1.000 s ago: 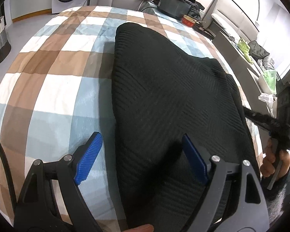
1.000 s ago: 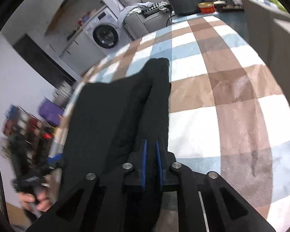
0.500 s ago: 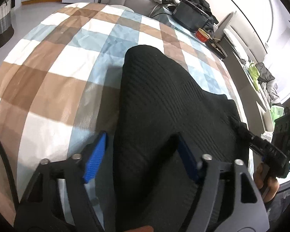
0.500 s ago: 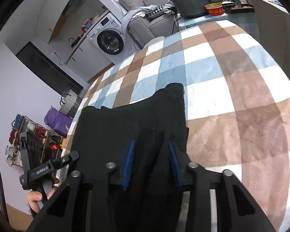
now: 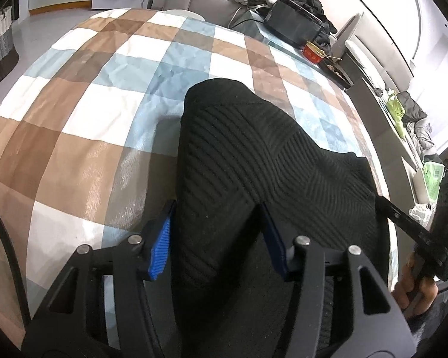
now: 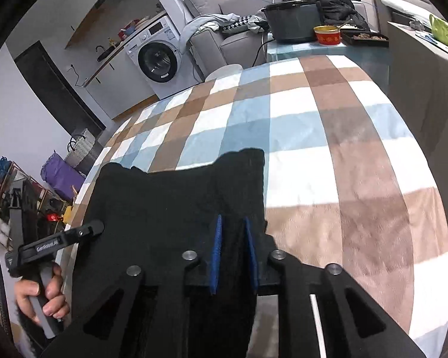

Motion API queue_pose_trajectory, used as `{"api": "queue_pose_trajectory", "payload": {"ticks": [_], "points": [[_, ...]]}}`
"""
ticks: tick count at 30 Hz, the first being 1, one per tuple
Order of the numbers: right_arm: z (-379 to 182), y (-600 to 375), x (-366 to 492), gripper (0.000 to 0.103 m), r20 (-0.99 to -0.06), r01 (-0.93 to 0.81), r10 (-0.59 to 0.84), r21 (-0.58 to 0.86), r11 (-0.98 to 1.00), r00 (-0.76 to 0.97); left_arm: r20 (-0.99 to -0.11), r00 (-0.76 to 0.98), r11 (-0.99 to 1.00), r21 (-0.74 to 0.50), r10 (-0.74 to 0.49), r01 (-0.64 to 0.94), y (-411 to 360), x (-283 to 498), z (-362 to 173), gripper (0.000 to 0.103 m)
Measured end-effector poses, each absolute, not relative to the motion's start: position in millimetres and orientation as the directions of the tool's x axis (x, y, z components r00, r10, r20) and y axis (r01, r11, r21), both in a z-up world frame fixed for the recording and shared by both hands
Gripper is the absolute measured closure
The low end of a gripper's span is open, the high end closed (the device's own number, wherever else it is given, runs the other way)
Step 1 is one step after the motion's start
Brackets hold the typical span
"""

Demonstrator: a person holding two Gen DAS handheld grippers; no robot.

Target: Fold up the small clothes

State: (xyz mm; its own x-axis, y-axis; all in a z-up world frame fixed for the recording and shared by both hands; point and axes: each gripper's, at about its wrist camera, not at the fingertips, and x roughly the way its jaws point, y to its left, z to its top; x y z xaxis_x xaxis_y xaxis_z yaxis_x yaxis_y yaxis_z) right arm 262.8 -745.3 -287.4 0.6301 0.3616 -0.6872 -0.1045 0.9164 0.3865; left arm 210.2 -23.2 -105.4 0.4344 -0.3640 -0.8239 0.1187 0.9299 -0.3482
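That black knit sweater (image 5: 254, 164) lies flat on the checked blanket (image 5: 89, 113) and looks soft, floppy and light, so take it at the near corners. Left gripper (image 5: 218, 235) is closing around a fold, not pinching yet; right gripper (image 6: 233, 250) is opening, cloth between its jaws. Washing machine (image 6: 156, 56) and a cluttered sofa (image 6: 224, 38) sit behind.

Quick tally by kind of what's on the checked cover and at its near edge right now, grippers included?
Black knit garment: 1
Checked cover: 1
Grippers: 2, the left gripper closing and the right gripper opening, each with knit between its jaws
Total: 4
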Motion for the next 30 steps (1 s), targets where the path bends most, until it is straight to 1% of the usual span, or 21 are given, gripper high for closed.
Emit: {"api": "queue_pose_trajectory", "payload": {"ticks": [1,2,5,7,8,9,11,13,14,15,19,22,23,24,26,30], "points": [[-286.4,-747.4,256.6,0.062,-0.684,-0.111,0.376,0.400,0.910,0.625,-0.824,0.437,0.931,-0.344,-0.361,0.119,-22.8,209.1,-105.4,0.057],[-287.0,-751.1,250.5,0.056,-0.672,-0.113,0.395,0.424,0.899,0.626,-0.820,0.443,0.931,-0.343,-0.361,0.124,-21.9,208.1,-105.3,0.061],[-295.7,-756.6,240.2,0.056,-0.648,-0.131,0.480,0.510,0.850,0.591,-0.806,0.458,0.925,-0.355,-0.375,0.133,-20.2,206.5,-105.9,0.075],[-300.0,-750.2,238.4,0.056,-0.668,-0.136,0.464,0.483,0.865,0.582,-0.800,0.465,0.924,-0.358,-0.379,0.138,-20.9,206.5,-105.4,0.079],[-302.0,-745.3,240.7,0.059,-0.683,-0.135,0.450,0.463,0.876,0.576,-0.797,0.468,0.923,-0.359,-0.381,0.140,-21.4,207.2,-105.1,0.080],[-303.9,-742.4,243.6,0.066,-0.687,-0.133,0.450,0.464,0.876,0.570,-0.798,0.468,0.923,-0.358,-0.380,0.141,-22.4,208.4,-104.9,0.081],[-304.6,-737.9,249.9,0.077,-0.682,-0.142,0.451,0.460,0.876,0.576,-0.797,0.471,0.925,-0.352,-0.378,0.145,-24.0,213.1,-103.6,0.083],[-301.2,-734.4,257.2,0.084,-0.670,-0.140,0.447,0.460,0.877,0.593,-0.798,0.477,0.929,-0.342,-0.367,0.143,-24.8,221.5,-102.2,0.084],[-298.9,-733.6,263.6,0.087,-0.662,-0.127,0.445,0.471,0.873,0.603,-0.798,0.481,0.930,-0.339,-0.363,0.139,-24.7,227.0,-101.7,0.084],[-298.2,-732.8,269.3,0.087,-0.661,-0.118,0.439,0.472,0.874,0.609,-0.799,0.486,0.933,-0.334,-0.355,0.132,-25.1,233.8,-101.6,0.084],[-298.4,-729.7,286.1,0.085,-0.683,-0.070,0.391,0.447,0.892,0.617,-0.812,0.479,0.941,-0.321,-0.333,0.109,-27.3,256.1,-101.5,0.082],[-296.1,-737.0,272.4,0.074,-0.684,-0.075,0.426,0.480,0.874,0.592,-0.821,0.466,0.941,-0.325,-0.329,0.093,-22.1,251.2,-97.5,0.074],[-296.0,-740.7,264.4,0.064,-0.683,-0.081,0.443,0.493,0.866,0.581,-0.822,0.467,0.943,-0.319,-0.325,0.094,-20.8,247.9,-96.4,0.068],[-295.4,-743.6,254.6,0.057,-0.681,-0.085,0.454,0.502,0.861,0.574,-0.824,0.466,0.944,-0.314,-0.322,0.096,-18.0,240.9,-95.0,0.064],[-295.7,-747.3,230.6,0.057,-0.673,-0.100,0.479,0.520,0.848,0.563,-0.823,0.464,0.942,-0.321,-0.328,0.096,-9.4,221.8,-94.9,0.060],[-305.0,-740.8,190.2,0.057,-0.666,-0.124,0.532,0.558,0.821,0.522,-0.821,0.448,0.931,-0.357,-0.352,0.078,9.0,171.4,-99.6,0.060]]}}
